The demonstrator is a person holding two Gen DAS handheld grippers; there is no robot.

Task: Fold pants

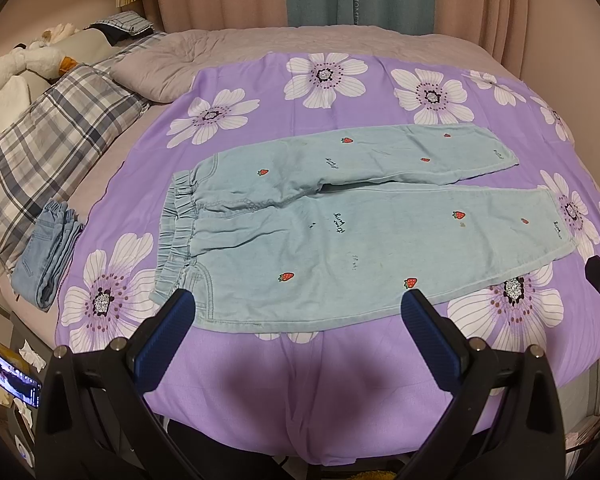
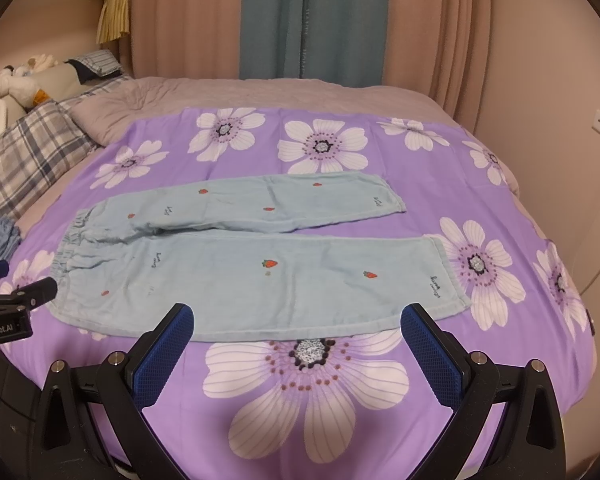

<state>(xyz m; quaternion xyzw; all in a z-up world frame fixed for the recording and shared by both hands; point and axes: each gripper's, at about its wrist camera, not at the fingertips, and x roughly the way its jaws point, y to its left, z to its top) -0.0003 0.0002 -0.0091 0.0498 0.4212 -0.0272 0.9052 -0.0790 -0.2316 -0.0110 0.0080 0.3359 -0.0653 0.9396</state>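
Currently: strawberry-print pants (image 1: 340,224) flat, unfolded on floral sheet (image 1: 300,380); left gripper (image 1: 298,308) and right gripper (image 2: 296,322) spread wide, holding nothing.

The left tongs (image 1: 298,308) stand wide open, their two blue-padded fingers (image 1: 168,340) splayed apart and holding nothing, the tips angled forward and slightly down. The right tongs (image 2: 298,322) are spread just as wide and also empty, with the ribbed blue pads (image 2: 432,356) facing each other across the gap. Each is seen at the edge of the other's view: the right tongs at the left camera's right border, the left tongs at the right camera's left border, so the two sit side by side.
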